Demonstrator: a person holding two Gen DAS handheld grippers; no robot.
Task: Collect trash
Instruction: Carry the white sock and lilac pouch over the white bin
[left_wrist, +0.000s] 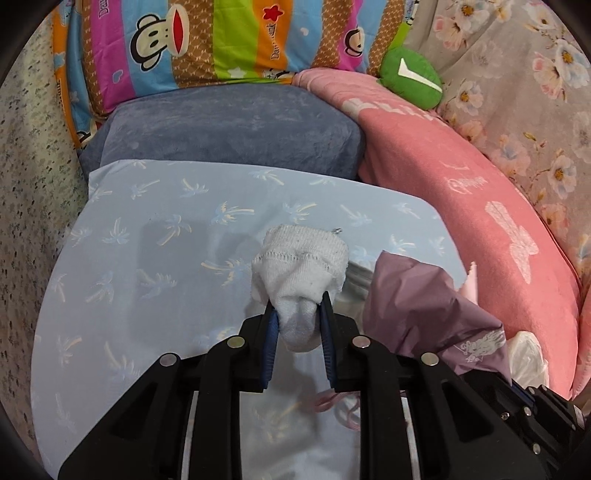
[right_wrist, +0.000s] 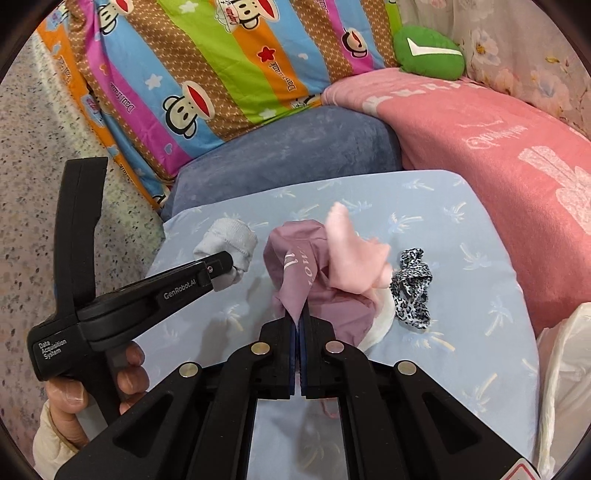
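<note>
My left gripper (left_wrist: 297, 314) is shut on a white sock (left_wrist: 301, 266) and holds it just above the light blue palm-print sheet (left_wrist: 147, 258). The sock also shows in the right wrist view (right_wrist: 231, 236), with the left gripper (right_wrist: 225, 264) on it. My right gripper (right_wrist: 299, 314) is shut on a mauve plastic bag (right_wrist: 310, 273) with white print. The bag shows at the right of the left wrist view (left_wrist: 417, 306). A pink sock (right_wrist: 351, 251) lies across the bag. A black-and-white leopard-print scrap (right_wrist: 412, 288) lies right of it.
A grey-blue cushion (left_wrist: 229, 125) and a striped monkey-print pillow (left_wrist: 221, 40) stand behind the sheet. A pink blanket (left_wrist: 461, 192) runs along the right, with a green plush toy (left_wrist: 410, 75) on it. A white plastic bag (right_wrist: 565, 387) sits at the right edge.
</note>
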